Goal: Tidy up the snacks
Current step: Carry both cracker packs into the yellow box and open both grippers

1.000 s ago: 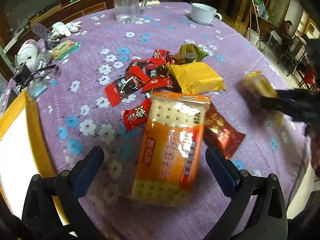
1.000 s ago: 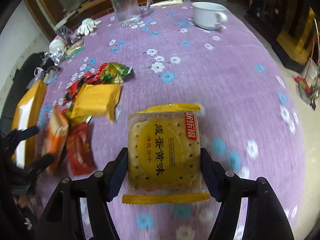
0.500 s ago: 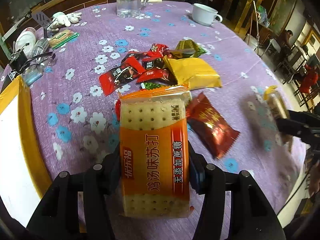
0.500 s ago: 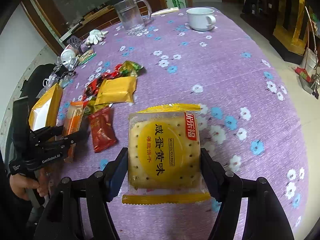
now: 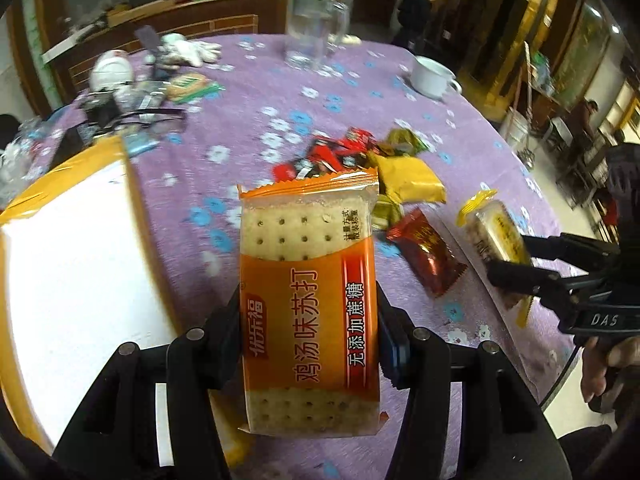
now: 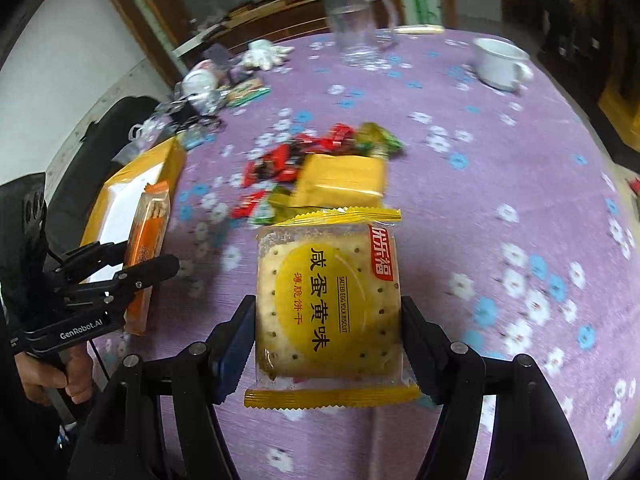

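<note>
My left gripper is shut on an orange cracker pack and holds it upright above the purple flowered tablecloth, beside a yellow box with a white inside. My right gripper is shut on a yellow egg-yolk biscuit pack, also lifted off the cloth. In the right wrist view the left gripper and its orange pack hang at the box's near edge. A pile of small red and green snacks, a yellow pouch and a dark red packet lie mid-table.
A glass mug and a white cup stand at the far side. Gloves, glasses and other clutter crowd the far left. The table edge curves close on the right, with a hand on the right gripper's handle.
My left gripper closed on the orange pack, lifted it off the cloth and moved toward the yellow box. My right gripper rose and came left, still holding the yellow pack.
</note>
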`<action>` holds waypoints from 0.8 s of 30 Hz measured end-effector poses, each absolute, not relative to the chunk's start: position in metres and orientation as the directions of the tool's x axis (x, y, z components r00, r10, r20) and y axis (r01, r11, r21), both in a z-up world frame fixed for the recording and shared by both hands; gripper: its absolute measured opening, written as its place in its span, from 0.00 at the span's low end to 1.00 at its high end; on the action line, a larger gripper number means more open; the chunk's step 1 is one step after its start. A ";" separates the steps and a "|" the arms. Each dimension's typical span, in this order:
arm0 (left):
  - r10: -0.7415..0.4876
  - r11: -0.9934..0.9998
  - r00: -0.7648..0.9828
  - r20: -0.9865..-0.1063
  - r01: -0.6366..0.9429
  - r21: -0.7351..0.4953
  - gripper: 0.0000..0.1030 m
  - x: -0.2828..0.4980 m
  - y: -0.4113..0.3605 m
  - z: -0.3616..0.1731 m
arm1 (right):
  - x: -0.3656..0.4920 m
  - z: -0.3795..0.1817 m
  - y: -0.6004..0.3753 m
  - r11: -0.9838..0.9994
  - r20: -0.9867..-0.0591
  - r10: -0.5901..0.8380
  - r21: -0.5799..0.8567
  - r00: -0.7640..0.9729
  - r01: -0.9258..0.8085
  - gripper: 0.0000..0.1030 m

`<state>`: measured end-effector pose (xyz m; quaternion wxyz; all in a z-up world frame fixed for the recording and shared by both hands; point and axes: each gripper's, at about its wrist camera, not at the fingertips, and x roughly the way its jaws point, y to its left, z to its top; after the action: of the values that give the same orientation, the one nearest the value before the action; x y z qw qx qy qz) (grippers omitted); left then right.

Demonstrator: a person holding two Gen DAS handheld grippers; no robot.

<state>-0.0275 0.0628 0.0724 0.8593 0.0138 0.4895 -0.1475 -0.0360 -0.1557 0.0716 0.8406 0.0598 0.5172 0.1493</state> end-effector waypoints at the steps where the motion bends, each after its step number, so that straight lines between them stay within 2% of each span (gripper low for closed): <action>1: -0.235 0.960 0.483 -0.843 0.252 -0.123 0.52 -0.029 0.068 0.074 | -0.034 0.073 -0.148 0.942 -0.849 0.327 0.259 0.415 -0.214 0.68; 13: -0.126 0.991 0.527 -0.840 0.036 -0.126 0.53 -0.057 0.132 0.106 | -0.026 0.084 -0.097 0.851 -0.823 0.471 0.328 0.319 -0.410 0.68; 24: -0.142 0.986 0.581 -0.801 0.012 -0.166 0.53 -0.034 0.230 0.125 | -0.013 0.113 -0.021 0.837 -0.801 0.496 0.338 0.335 -0.429 0.68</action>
<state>-0.0339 0.2298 0.1246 0.8862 -0.0715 0.4556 -0.0434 -0.0134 -0.0215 0.1127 0.8165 0.0331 0.5021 0.2832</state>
